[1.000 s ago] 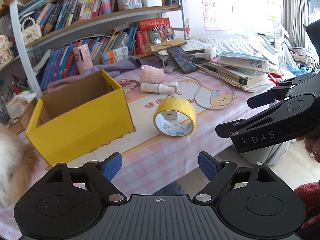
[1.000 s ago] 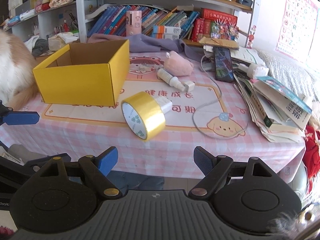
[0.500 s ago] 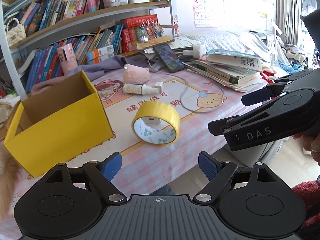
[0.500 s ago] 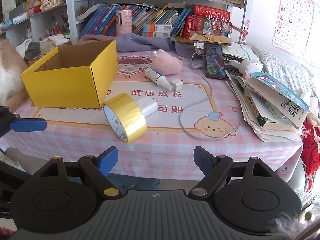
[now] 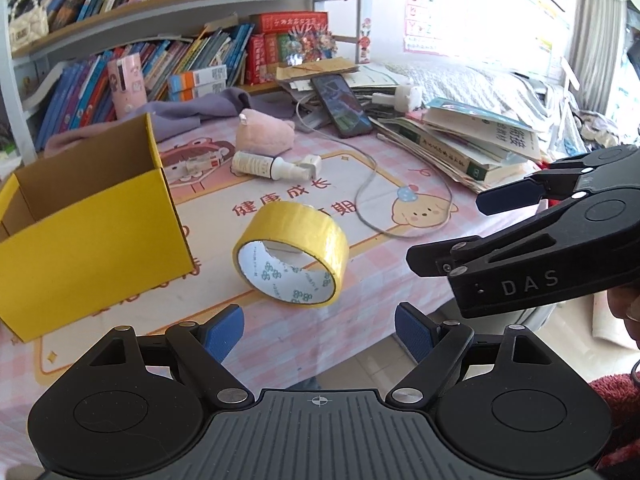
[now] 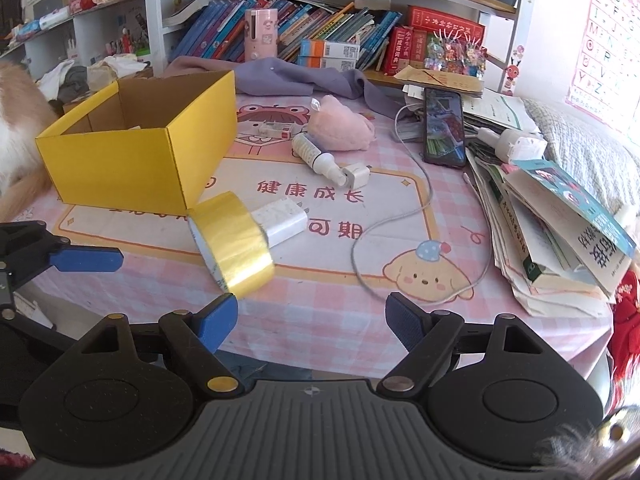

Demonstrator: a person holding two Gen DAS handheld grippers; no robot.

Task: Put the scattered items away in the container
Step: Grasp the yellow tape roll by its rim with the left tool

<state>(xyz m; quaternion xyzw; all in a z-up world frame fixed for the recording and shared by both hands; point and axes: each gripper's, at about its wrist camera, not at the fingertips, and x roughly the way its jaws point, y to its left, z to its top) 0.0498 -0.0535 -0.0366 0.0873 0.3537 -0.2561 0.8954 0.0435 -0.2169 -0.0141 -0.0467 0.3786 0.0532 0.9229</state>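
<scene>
- Both grippers have closed in on the table since a second ago, and the yellow tape roll (image 5: 294, 255) now looms larger ahead of the left gripper (image 5: 319, 326).
- Left gripper and right gripper (image 6: 311, 316) are both spread wide and carry nothing.
- Step in hand, as I judge it: the approach to a first pick; the tape roll, on its edge just beside the yellow box (image 6: 140, 148), is nearest.
- Next move likely calls for straddling the roll's band, clamping, then lifting over the box wall.
- Count: one tape roll, one white charger (image 6: 282, 220) touching it, one spray bottle (image 6: 316, 158), one small plug (image 6: 357, 175), one pink plush (image 6: 340, 130), one box.
</scene>
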